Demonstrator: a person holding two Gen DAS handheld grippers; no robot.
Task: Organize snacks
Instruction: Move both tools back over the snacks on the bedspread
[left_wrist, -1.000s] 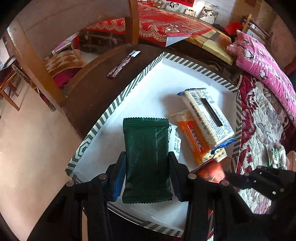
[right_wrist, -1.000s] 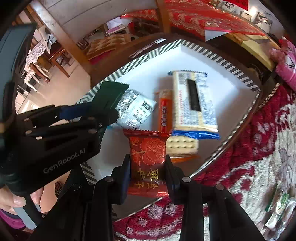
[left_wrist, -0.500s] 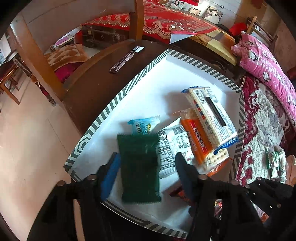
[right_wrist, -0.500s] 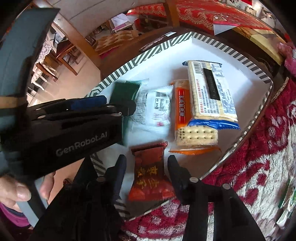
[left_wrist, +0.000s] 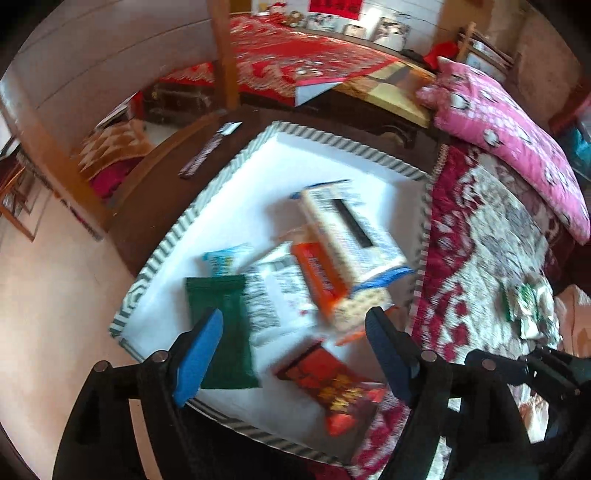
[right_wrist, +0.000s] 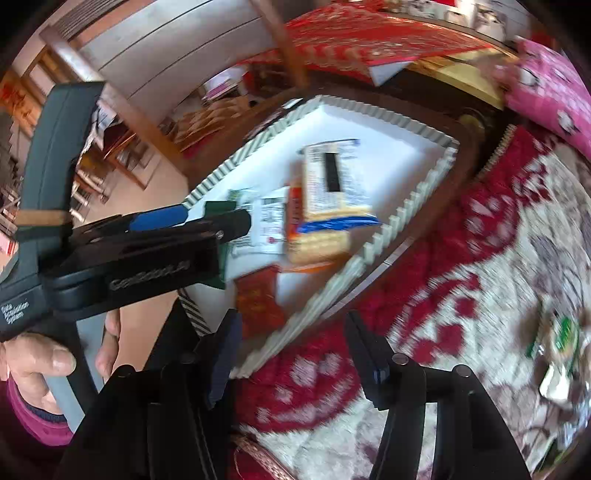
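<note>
Several snack packets lie in the striped tray (left_wrist: 162, 254); the green packet (left_wrist: 221, 332) and red packet (left_wrist: 332, 387) sit free (light, crinkly, slippery; pinch across the flat middle). Left hand-held gripper (left_wrist: 293, 350) and right hand-held gripper (right_wrist: 291, 350) have just been opening, empty.

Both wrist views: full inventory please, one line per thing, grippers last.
tray: 1, white with striped rim, on the dark wooden table
cracker pack: 1, white and blue, mid tray, atop the orange packet
orange packet: 1, orange, under the cracker pack
white packet: 1, white with print, mid tray
light blue packet: 1, behind the green packet
green packet: 1, dark green, near left of tray
red packet: 1, red with gold print, near edge of tray
loose wrappers: small heap, green and white, on the patterned blanket
pink pillow: 1, far right
left gripper: open, empty
right gripper: open, empty
</note>
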